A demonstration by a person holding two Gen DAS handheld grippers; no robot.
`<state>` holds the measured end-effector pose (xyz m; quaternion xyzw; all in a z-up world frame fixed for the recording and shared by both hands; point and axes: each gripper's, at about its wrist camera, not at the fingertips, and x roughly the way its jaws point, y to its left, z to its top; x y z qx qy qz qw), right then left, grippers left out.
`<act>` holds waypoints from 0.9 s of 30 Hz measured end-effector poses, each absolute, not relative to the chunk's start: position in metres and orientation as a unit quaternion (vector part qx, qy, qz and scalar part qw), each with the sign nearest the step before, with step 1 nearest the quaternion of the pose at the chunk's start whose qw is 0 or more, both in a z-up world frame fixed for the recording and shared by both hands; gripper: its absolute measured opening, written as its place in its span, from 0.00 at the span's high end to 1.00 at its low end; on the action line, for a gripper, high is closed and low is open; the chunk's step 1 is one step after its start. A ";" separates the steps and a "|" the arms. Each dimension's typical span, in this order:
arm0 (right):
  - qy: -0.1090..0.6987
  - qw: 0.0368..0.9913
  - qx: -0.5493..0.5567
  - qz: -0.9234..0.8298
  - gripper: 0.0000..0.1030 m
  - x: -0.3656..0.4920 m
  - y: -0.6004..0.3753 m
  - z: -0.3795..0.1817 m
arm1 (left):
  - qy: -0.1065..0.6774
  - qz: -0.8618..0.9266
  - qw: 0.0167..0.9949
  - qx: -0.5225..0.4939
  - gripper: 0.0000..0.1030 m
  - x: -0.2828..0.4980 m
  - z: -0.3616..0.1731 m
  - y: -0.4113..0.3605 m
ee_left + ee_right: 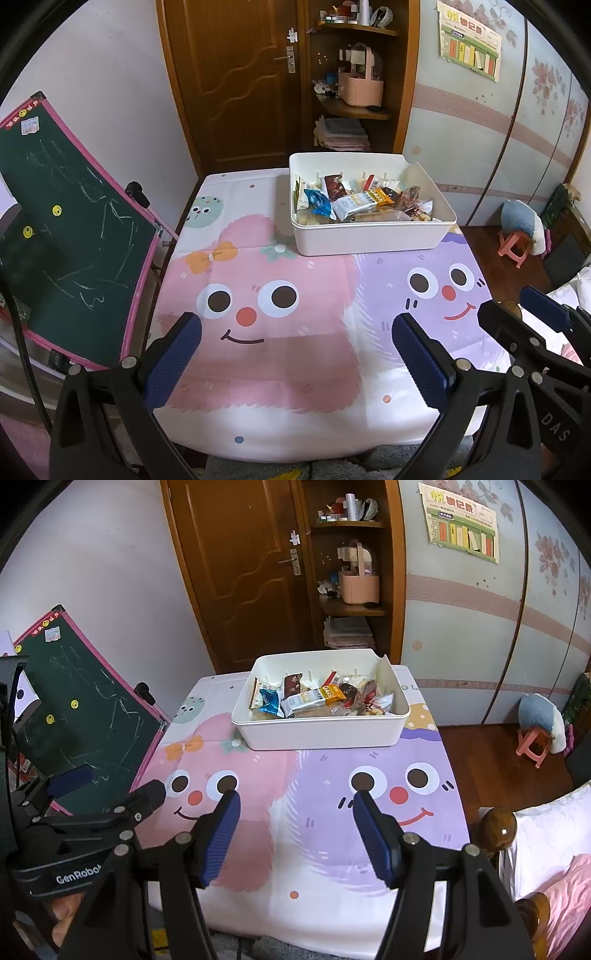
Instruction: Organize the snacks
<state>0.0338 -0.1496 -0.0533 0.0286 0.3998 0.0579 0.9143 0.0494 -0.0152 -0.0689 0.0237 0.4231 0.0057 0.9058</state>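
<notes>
A white plastic bin (369, 240) stands at the far side of the table and holds several wrapped snacks (354, 203); it also shows in the right wrist view (321, 734) with the snacks (317, 698) inside. My left gripper (295, 332) is open and empty above the near part of the cartoon tablecloth, well short of the bin. My right gripper (295, 812) is open and empty, also over the near part of the table. The right gripper (517, 314) shows at the right edge of the left wrist view; the left gripper (110, 786) shows at the left of the right wrist view.
A pink and purple cartoon tablecloth (280, 362) covers the table. A green chalkboard (70, 236) leans at the left edge. A wooden door (236, 81) and corner shelf (354, 107) stand behind. A pink stool (532, 746) and a bed (546, 842) lie to the right.
</notes>
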 end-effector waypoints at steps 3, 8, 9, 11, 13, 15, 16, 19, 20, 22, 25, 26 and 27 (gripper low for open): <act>0.402 0.913 0.029 0.056 0.38 0.034 -0.149 -0.053 | 0.425 0.006 0.905 0.023 0.00 0.050 -0.069 -0.015; 0.403 0.913 0.030 0.056 0.38 0.035 -0.149 -0.053 | 0.425 0.006 0.905 0.023 0.00 0.050 -0.069 -0.014; 0.403 0.913 0.030 0.057 0.38 0.035 -0.149 -0.053 | 0.425 0.007 0.905 0.022 0.00 0.050 -0.069 -0.014; 0.404 0.912 0.030 0.057 0.38 0.035 -0.149 -0.054 | 0.427 0.007 0.904 0.022 0.00 0.051 -0.070 -0.013; 0.405 0.912 0.030 0.057 0.38 0.035 -0.148 -0.054 | 0.427 0.008 0.904 0.022 0.00 0.051 -0.071 -0.013; 0.406 0.912 0.030 0.057 0.38 0.035 -0.148 -0.055 | 0.427 0.008 0.904 0.022 0.00 0.050 -0.071 -0.013; 0.405 0.912 0.030 0.057 0.38 0.035 -0.147 -0.055 | 0.427 0.008 0.904 0.022 0.00 0.050 -0.071 -0.013; 0.405 0.912 0.030 0.057 0.38 0.035 -0.147 -0.055 | 0.427 0.008 0.904 0.022 0.00 0.050 -0.071 -0.013; 0.405 0.912 0.030 0.057 0.38 0.035 -0.147 -0.055 | 0.427 0.007 0.904 0.022 0.00 0.050 -0.071 -0.013; 0.406 0.912 0.030 0.057 0.38 0.035 -0.147 -0.055 | 0.427 0.007 0.904 0.023 0.00 0.050 -0.071 -0.013; 0.406 0.911 0.030 0.057 0.38 0.035 -0.147 -0.055 | 0.428 0.008 0.904 0.023 0.00 0.050 -0.072 -0.013; 0.407 0.911 0.031 0.057 0.38 0.035 -0.147 -0.056 | 0.428 0.009 0.904 0.023 0.00 0.050 -0.072 -0.012; 0.407 0.911 0.031 0.057 0.38 0.035 -0.147 -0.057 | 0.428 0.009 0.904 0.023 0.00 0.050 -0.072 -0.012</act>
